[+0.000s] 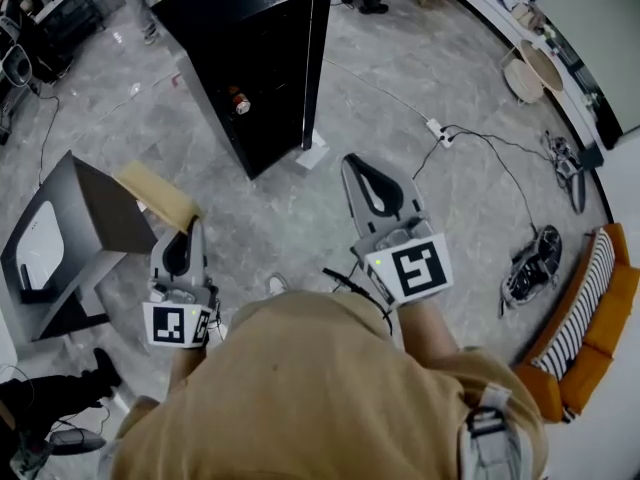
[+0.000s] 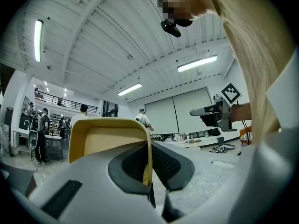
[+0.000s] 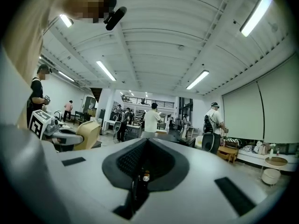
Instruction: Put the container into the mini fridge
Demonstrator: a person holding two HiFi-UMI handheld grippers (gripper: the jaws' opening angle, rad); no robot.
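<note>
Head view: my left gripper [image 1: 182, 236] is clamped on a tan open-top container [image 1: 160, 196], held out over the grey floor [image 1: 300, 218] and well apart from the black mini fridge [image 1: 250, 58], whose door stands open. My right gripper [image 1: 368, 180] is squeezed closed, nothing in it.

Left gripper view - the jaws pinch the container's thin side wall.

Right gripper view - jaws together, empty; the container shows off to the left.

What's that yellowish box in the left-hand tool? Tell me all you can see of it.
The container is an open, tan-yellow tub with rounded corners, plastic by its look. It looks empty. The left gripper, shut on one thin side wall, holds it in the air, apart from the black mini fridge.
</note>
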